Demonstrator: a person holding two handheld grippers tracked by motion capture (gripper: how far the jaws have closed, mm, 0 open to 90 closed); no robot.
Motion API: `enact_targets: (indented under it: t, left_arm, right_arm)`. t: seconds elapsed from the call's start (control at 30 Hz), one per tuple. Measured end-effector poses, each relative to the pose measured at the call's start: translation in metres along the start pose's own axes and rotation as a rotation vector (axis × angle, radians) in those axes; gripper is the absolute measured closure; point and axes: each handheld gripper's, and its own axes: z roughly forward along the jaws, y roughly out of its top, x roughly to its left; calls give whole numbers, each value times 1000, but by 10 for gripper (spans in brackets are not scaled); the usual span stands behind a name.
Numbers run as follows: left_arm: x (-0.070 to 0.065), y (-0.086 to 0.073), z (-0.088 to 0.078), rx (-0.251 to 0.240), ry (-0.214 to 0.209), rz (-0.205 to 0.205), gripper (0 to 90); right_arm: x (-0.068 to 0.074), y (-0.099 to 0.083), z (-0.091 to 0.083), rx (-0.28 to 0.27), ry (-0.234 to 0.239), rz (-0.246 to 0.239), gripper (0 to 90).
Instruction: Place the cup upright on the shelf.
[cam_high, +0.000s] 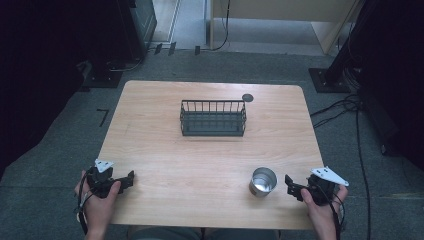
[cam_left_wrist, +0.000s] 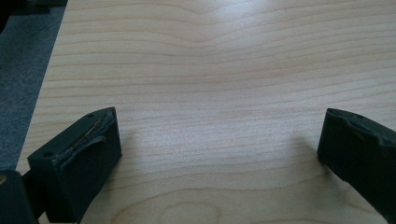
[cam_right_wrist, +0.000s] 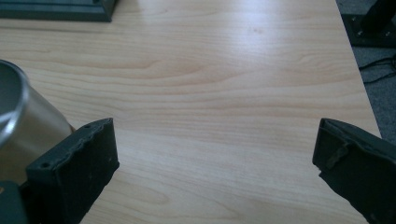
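A steel cup (cam_high: 262, 181) stands upright on the wooden table (cam_high: 210, 155) near the front right; its side shows at the left edge of the right gripper view (cam_right_wrist: 21, 126). My right gripper (cam_high: 291, 186) rests just right of the cup, open, with bare wood between its jaws (cam_right_wrist: 217, 154). My left gripper (cam_high: 127, 179) sits at the front left of the table, also open and holding nothing (cam_left_wrist: 219, 144). A dark wire basket (cam_high: 213, 118) stands at the middle back of the table, and its base edge (cam_right_wrist: 56, 11) shows at the top left of the right gripper view.
A small dark round disc (cam_high: 247, 97) lies on the table by the basket's back right corner. Grey carpet (cam_high: 350, 150) surrounds the table, with cables (cam_high: 345, 107) and a stand base (cam_high: 327, 80) on the right. Table edges lie close to both hands.
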Motion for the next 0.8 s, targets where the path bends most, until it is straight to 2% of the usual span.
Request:
enact_targets:
  t: [0.17, 0.2, 0.43, 0.57, 0.8]
  left_arm:
    - [0, 0, 0, 0, 0, 0, 0]
    - [0, 0, 0, 0, 0, 0, 0]
    - [0, 0, 0, 0, 0, 0, 0]
    - [0, 0, 0, 0, 0, 0, 0]
    - [0, 0, 0, 0, 0, 0, 0]
  right_arm:
    - [8, 8, -3, -12, 28, -3, 0]
    - [12, 12, -4, -11, 54, -4, 0]
    - [28, 24, -10, -20, 87, -27, 0]
    - [37, 27, -9, -22, 107, -43, 0]
    - [56, 29, -9, -22, 172, -56, 0]
